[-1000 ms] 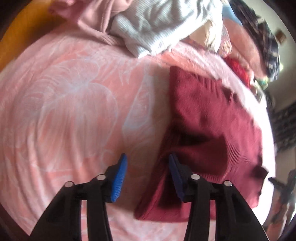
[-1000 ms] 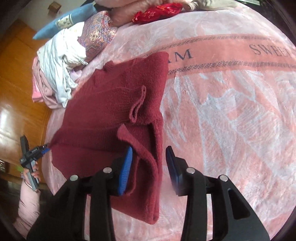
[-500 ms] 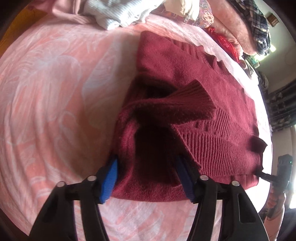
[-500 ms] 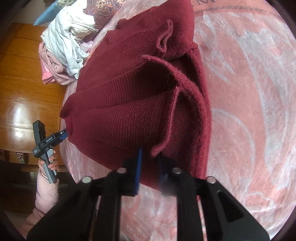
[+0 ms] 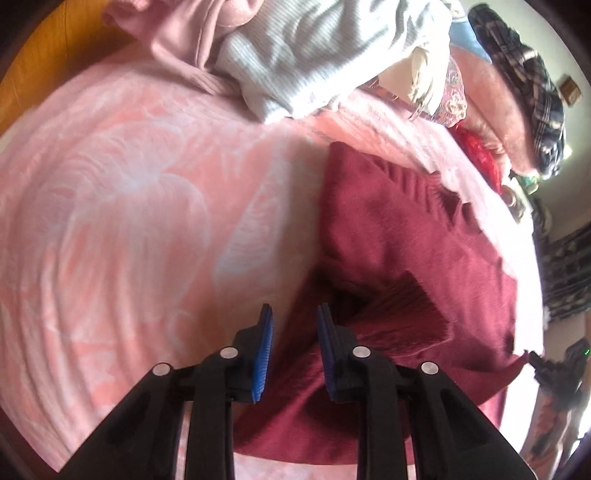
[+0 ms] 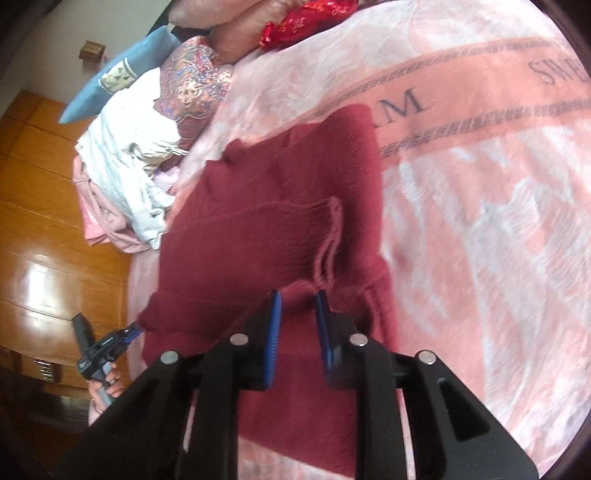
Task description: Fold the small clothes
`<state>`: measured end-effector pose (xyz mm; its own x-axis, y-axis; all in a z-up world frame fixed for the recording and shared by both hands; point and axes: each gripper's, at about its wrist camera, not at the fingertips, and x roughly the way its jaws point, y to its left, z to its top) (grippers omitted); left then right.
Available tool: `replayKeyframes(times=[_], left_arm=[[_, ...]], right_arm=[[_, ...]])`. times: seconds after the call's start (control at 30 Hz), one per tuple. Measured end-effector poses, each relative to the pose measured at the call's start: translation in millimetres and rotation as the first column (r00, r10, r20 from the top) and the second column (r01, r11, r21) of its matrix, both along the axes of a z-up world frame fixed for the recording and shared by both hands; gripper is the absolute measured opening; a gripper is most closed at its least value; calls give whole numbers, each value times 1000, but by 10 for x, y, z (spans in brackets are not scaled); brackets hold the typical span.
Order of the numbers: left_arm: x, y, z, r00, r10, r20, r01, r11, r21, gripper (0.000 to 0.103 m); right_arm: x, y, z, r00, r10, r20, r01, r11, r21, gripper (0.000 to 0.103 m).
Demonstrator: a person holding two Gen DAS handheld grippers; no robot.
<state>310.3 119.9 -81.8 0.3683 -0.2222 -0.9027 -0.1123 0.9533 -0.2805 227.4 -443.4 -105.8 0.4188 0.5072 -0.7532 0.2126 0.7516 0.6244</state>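
Note:
A dark red knit sweater (image 5: 413,236) lies folded on a pink blanket (image 5: 122,221), with a ribbed sleeve cuff (image 5: 410,306) on top. My left gripper (image 5: 294,314) is open and empty, just above the sweater's left edge. In the right wrist view the sweater (image 6: 266,206) lies flat with a sleeve cuff (image 6: 328,236) folded onto it. My right gripper (image 6: 297,299) is open and empty, above the sweater's near part. The left gripper also shows in the right wrist view (image 6: 125,334), at the sweater's corner.
A pile of white and pink clothes (image 5: 295,55) lies at the blanket's far side, with pillows (image 6: 199,77) and a red packet (image 6: 306,18) beyond. A wooden floor (image 6: 48,206) lies past the bed edge. The blanket (image 6: 498,184) is bare to the right.
Both grippers let go of the sweater and drew back above it. The raised fold they held half a second ago now lies flat. The right jaws have opened.

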Motion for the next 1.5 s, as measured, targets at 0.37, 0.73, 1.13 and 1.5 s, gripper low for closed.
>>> replayKeyframes(times=[0.37, 0.73, 1.13, 1.5], left_arm=[[-435, -339, 184, 956, -292, -28, 290, 956, -38, 34], [-390, -1040, -135, 955, -256, -153, 276, 952, 131, 51], [293, -623, 196, 998, -59, -35, 54, 990, -129, 13], [200, -220, 99, 997, -80, -13, 80, 997, 5, 56]], right_arm=[[-226, -71, -31, 999, 37, -15, -38, 996, -83, 25], [-259, 182, 100, 994, 107, 0, -106, 988, -108, 29], [-229, 65, 52, 997, 79, 19, -76, 989, -129, 34], [-228, 86, -19, 987, 154, 46, -145, 978, -152, 68]])
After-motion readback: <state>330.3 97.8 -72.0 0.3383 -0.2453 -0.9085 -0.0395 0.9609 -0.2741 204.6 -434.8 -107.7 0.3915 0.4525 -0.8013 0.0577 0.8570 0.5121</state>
